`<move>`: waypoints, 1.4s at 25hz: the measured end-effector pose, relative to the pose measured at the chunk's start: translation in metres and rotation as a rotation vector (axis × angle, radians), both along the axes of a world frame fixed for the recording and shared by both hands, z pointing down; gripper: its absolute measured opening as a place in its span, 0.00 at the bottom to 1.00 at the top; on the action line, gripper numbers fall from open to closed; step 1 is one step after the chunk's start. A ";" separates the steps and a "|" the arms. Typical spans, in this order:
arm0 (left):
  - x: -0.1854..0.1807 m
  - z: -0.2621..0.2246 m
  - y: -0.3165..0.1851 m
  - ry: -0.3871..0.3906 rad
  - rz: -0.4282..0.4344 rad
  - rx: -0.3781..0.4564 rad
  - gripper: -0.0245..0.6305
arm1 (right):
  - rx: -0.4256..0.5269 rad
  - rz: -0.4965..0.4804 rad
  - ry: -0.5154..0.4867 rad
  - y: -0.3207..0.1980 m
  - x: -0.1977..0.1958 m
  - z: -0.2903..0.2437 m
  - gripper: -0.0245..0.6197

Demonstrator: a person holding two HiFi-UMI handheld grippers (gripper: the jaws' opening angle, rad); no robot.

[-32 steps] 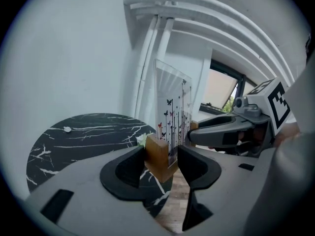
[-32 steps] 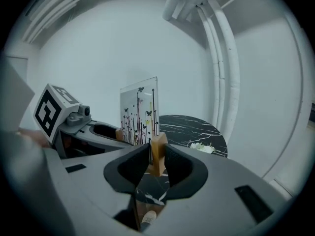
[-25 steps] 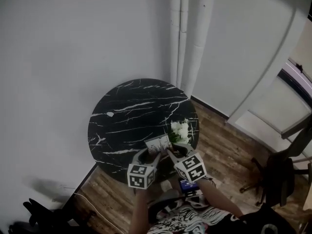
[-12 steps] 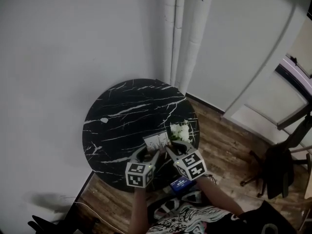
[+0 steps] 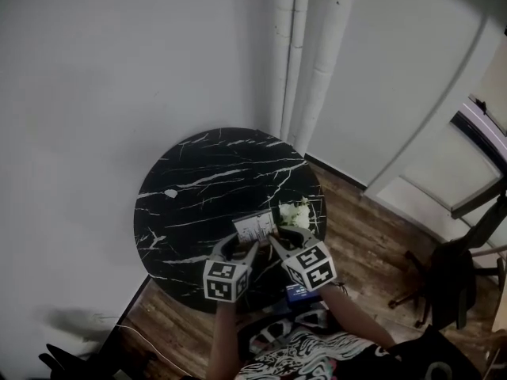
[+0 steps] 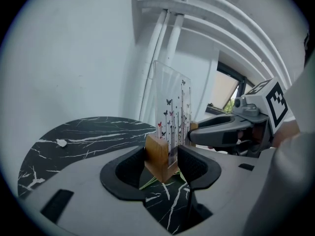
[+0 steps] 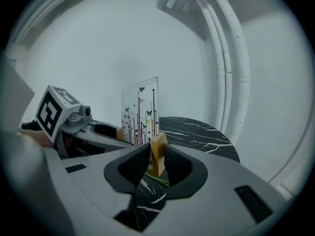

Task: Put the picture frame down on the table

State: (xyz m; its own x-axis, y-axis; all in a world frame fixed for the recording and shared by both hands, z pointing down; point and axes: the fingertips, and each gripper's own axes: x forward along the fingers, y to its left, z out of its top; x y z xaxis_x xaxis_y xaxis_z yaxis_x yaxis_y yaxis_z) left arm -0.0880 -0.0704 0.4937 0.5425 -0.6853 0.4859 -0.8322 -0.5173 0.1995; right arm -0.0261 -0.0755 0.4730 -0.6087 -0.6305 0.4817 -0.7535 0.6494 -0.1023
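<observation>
Between the jaws of the left gripper sits one wooden foot of the picture frame, clamped tight; the right gripper pinches the other foot likewise. Above both jaw pairs the clear pane stands upright, over the table. Lowering looks like the step in hand. Next, both should sink level, then the jaws part.

A: Left gripper, build?
B: Grey shell, with black padded jaws in a wide curve. It carries a white cube printed with black square markers.
A: Right gripper?
B: Same build. Its own cube is marked likewise.
A: Clothing?
B: A black-and-white patterned garment.
</observation>
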 end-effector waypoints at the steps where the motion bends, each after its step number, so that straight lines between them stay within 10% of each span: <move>1: -0.002 0.000 -0.001 0.004 -0.006 -0.001 0.37 | 0.004 -0.001 0.000 -0.002 -0.002 0.000 0.19; 35: -0.011 0.070 -0.085 -0.018 0.042 -0.136 0.37 | -0.175 0.025 0.025 -0.085 -0.008 0.071 0.19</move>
State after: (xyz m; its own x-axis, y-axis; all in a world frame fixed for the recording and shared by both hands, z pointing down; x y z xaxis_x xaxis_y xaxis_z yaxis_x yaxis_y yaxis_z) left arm -0.0990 -0.1557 0.5636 0.5595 -0.5894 0.5827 -0.8146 -0.5208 0.2554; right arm -0.0344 -0.1608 0.5439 -0.5806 -0.5503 0.6001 -0.7729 0.6043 -0.1937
